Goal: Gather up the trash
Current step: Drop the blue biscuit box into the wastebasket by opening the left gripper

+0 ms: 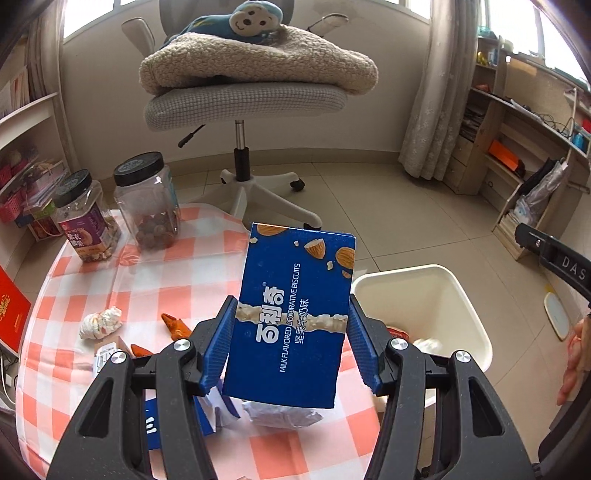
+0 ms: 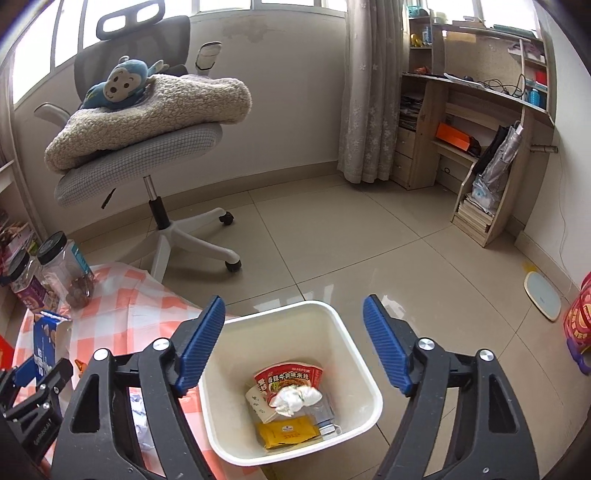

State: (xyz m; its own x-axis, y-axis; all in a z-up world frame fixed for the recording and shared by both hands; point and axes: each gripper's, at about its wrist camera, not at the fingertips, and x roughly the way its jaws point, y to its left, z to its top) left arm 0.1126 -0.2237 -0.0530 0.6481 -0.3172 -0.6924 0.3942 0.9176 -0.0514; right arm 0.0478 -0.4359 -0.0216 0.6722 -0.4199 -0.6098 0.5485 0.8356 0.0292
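Checkered bench (image 1: 184,258) is still carrying a crumpled wrapper (image 1: 100,323) and orange scraps (image 1: 176,325), while the left tongs (image 1: 291,343) are pinching the blue biscuit box (image 1: 291,314) aloft beside the white bin (image 2: 291,387), already holding noodle-cup trash; the right tongs (image 2: 293,347) are hovering spread above it.

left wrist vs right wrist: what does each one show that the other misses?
Only the left wrist view shows the blue biscuit box face-on, clamped between the left gripper fingers, plus a crumpled paper ball and orange wrapper on the checkered tablecloth.

Only the right wrist view shows the white bin contents: a red noodle lid, white tissue and a yellow packet. The right gripper is open above it, holding nothing.

Both show the bin, the two black-lidded jars, the office chair and the monkey plush.
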